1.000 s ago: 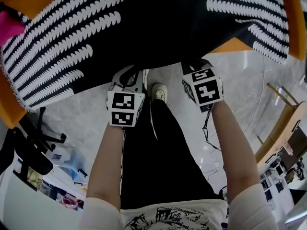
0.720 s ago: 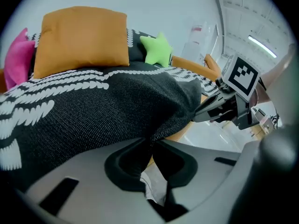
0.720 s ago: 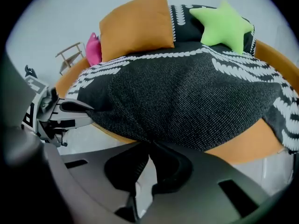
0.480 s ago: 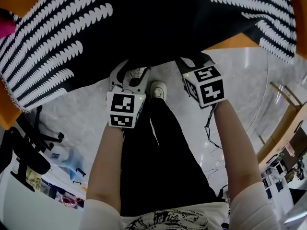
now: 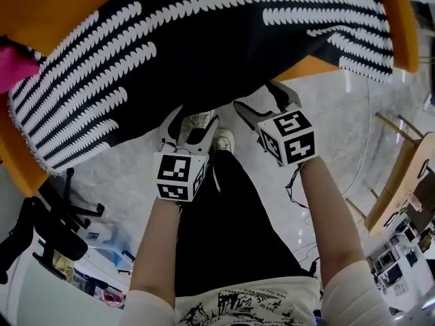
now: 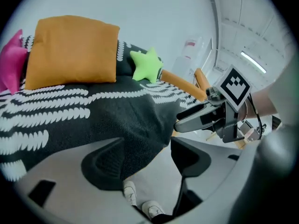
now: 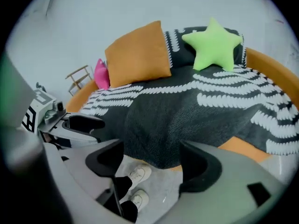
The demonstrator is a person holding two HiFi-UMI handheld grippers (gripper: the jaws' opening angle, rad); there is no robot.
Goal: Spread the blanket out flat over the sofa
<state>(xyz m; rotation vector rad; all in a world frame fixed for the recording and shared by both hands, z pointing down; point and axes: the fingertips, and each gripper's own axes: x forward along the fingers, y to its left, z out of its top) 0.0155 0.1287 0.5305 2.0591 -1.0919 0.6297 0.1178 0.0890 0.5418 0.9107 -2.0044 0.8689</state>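
Note:
The black blanket [image 5: 204, 39] with white scalloped stripes lies spread over the orange sofa [image 5: 54, 5], and its dark front edge hangs over the seat front. My left gripper [image 5: 192, 122] and right gripper [image 5: 265, 99] hover side by side just short of that edge. Both have just been opening, and nothing is between their pads. In the left gripper view the blanket [image 6: 93, 120] hangs beyond the open left gripper [image 6: 142, 164], with the right gripper [image 6: 205, 118] alongside. The right gripper view has the blanket [image 7: 187, 106] ahead of the open right gripper [image 7: 152, 164].
An orange cushion [image 7: 138, 55], a green star cushion [image 7: 212, 45] and a pink cushion [image 7: 100, 73] lean on the sofa back. The person's legs and white shoes [image 5: 224, 138] stand on the grey floor below the grippers. A wooden frame [image 5: 401, 161] is at right, an office chair base [image 5: 54, 216] at left.
Both grippers were shut at the blanket's front edge. They have opened, let go of it and drawn back a little. The edge now hangs free.

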